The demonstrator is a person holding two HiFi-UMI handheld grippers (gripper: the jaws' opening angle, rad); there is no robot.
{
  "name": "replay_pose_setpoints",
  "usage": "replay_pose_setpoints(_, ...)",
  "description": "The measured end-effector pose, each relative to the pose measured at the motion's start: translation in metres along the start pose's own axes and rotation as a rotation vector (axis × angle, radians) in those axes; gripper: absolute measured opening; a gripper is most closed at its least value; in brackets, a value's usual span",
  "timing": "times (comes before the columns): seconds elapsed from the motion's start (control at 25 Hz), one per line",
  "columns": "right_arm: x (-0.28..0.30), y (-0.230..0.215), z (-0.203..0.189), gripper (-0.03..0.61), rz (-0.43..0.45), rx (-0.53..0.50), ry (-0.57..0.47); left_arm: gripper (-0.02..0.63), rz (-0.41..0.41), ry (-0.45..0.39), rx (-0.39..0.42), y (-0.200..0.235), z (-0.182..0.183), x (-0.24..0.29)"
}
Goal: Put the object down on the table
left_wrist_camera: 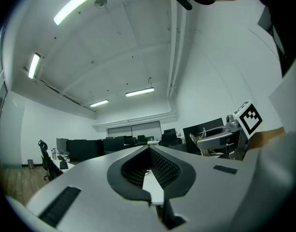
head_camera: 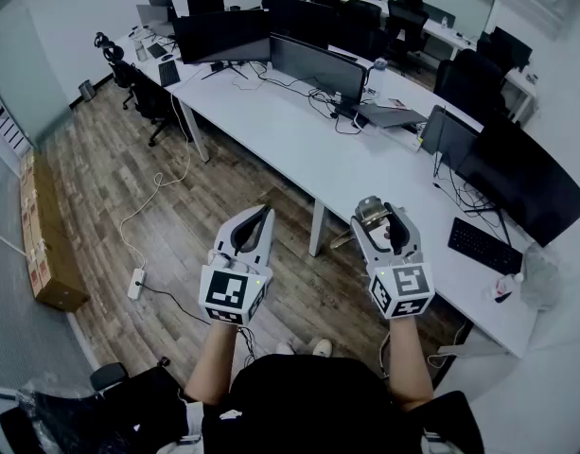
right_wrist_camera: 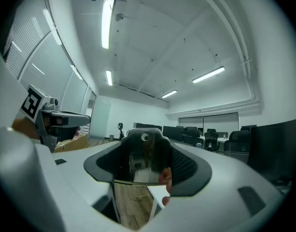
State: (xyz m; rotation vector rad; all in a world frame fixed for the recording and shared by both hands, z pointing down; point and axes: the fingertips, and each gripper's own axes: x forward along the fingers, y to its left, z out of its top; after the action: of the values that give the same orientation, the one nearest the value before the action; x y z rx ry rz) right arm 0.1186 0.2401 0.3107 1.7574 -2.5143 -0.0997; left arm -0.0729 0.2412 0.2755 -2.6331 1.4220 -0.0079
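A: Where is the object (right_wrist_camera: 138, 163) held?

B: It is clamped in the right gripper (head_camera: 386, 220), whose jaws are spread wide around it. It is held in the air, short of the bench (head_camera: 290, 135). The left gripper (head_camera: 255, 218) is closed on nothing.

A: How is it best set down?

B: It should be brought over a bare part of the bench, lowered until contact is made, and only then released.
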Motion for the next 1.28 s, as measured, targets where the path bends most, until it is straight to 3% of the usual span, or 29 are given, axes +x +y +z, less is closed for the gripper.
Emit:
replay_pose_setpoints(0.84,-0.001,-0.053,-0.026,0.302,0.119,0.026,-0.021,0.012,0.064,0.039,0.021,-0.06,-0.016,0.036)
replay_pose_setpoints(1.28,0.023,-0.068,-0.029,0.302,0.161,0.036,-0.03,0.012,0.082,0.053,0.025,-0.06,-0.022,0.067)
